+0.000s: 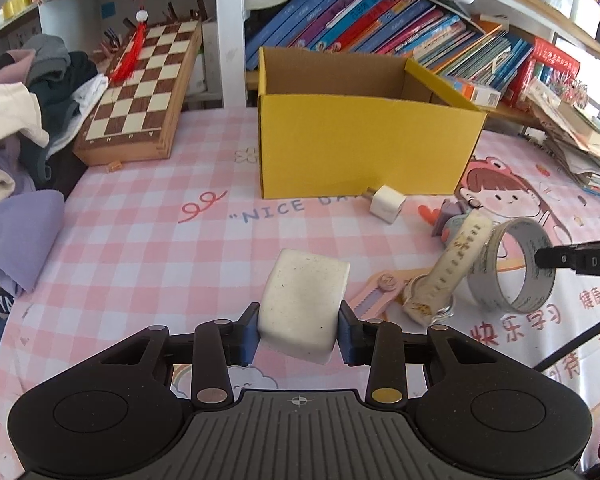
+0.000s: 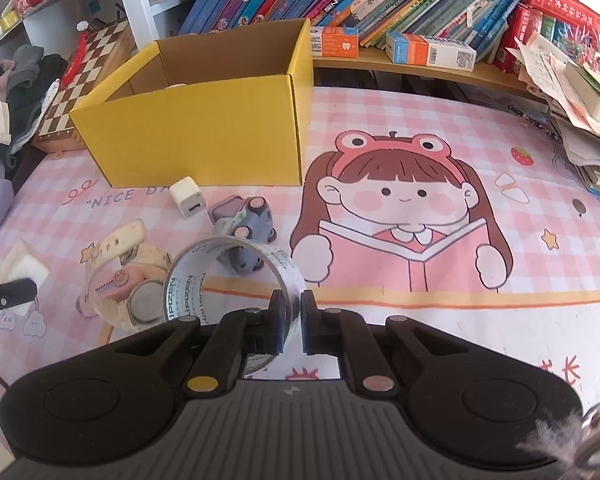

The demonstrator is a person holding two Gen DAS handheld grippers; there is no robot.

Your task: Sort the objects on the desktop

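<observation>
The left gripper has its fingers clamped on a white eraser block, one blue pad on each side, and the block seems to be lifted a little above the desk. The right gripper has its fingers closed on the wall of a tape ring, one finger inside the ring and one outside; this is a sensible way to hold a thin hoop that has no flat sides to squeeze.

The yellow box stands open at 12 o'clock from the left gripper, and at about 11 o'clock in the right wrist view. I judge it to be the place where the objects should go, because its top is open and the small things lie just in front of it. I cannot tell what is already inside.

Still on the desk are a white charger plug near the front wall of the box, a white watch beside the tape ring, a pink toy knife and a grey toy car.

Both grippers are loaded, so the next step is probably to carry each thing over the box rim. The two hands are near each other, so they should go one after the other.
</observation>
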